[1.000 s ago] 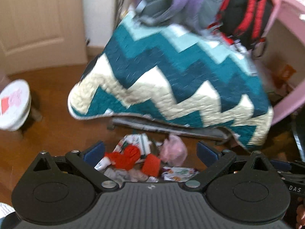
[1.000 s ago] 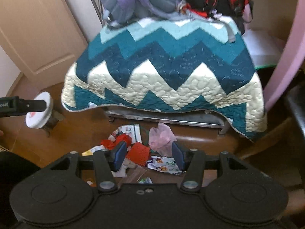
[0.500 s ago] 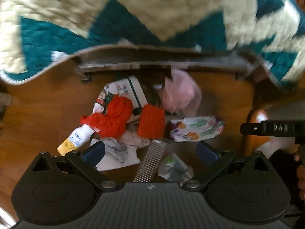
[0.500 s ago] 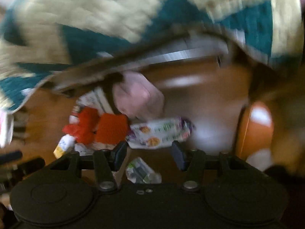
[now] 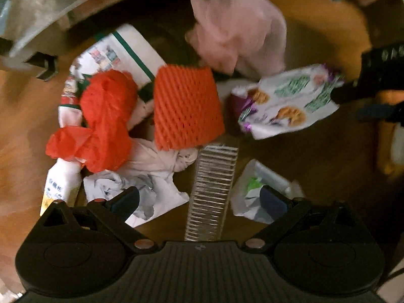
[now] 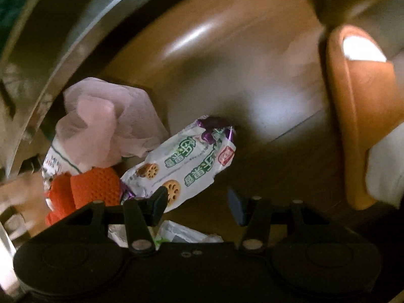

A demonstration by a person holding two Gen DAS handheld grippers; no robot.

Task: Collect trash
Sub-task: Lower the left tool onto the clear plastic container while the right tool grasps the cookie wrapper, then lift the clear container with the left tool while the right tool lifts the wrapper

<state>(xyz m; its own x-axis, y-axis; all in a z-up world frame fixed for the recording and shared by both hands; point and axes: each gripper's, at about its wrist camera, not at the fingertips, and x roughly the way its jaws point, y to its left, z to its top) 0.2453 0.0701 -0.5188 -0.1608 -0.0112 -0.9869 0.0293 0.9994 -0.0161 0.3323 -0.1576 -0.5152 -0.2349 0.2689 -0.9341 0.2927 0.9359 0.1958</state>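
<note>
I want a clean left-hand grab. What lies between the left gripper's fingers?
In the left wrist view, a ribbed clear plastic strip lies between the open left gripper fingers, on the wooden floor.

Wooden floor (image 6: pixel 227 58): trash pile (image 5: pixel 186 106), snack wrapper (image 6: pixel 186 166), orange slipper (image 6: pixel 358 116).

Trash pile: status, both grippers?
Left gripper open over ribbed plastic tray. Right gripper open, empty, at snack wrapper. Nothing grasped yet. Orange slipper close by.
</note>
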